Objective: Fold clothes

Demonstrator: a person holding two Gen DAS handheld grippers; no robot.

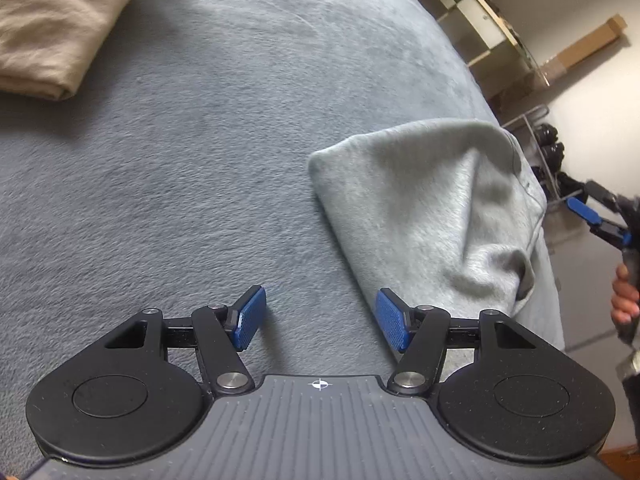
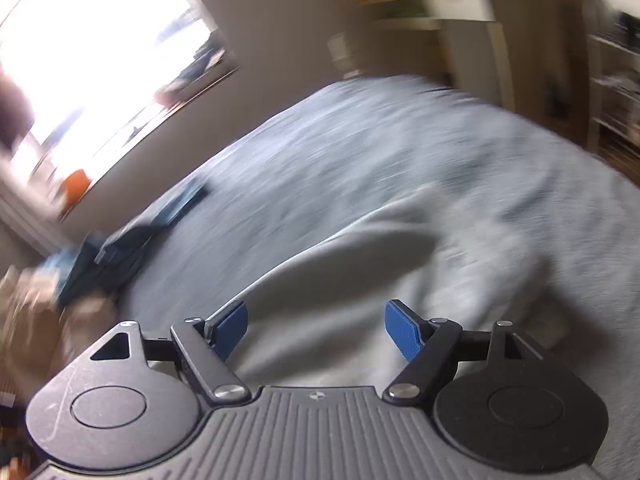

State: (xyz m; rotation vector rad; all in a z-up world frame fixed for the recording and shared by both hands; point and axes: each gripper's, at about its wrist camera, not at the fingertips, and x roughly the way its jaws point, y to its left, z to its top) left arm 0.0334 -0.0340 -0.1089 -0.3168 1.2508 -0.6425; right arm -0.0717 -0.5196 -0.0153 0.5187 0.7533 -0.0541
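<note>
The light grey garment (image 1: 432, 216) lies on the grey-blue bed cover (image 1: 200, 160), bunched into a loose hump with one rounded corner pointing toward the middle of the bed and the rest trailing off toward the bed's edge, so its long axis runs roughly from that corner out to the edge. From my left gripper (image 1: 318, 318) it sits ahead and to the right; my right-hand blue pad (image 1: 390, 320) overlaps its near hem in view, though I cannot tell whether it touches. The left jaws stand well apart with nothing between them. My right gripper (image 2: 316, 334) is also spread wide and empty, hovering over the same garment (image 2: 360, 280), which fills the view directly under and ahead of its fingers; that view is smeared, so I won't read fine creases from it. I judge the right gripper the nearer of the two. A tan folded piece (image 1: 52, 28) rests well away at the far left, and darker blue folded items (image 2: 132, 240) lie near the bed's far side.
</note>
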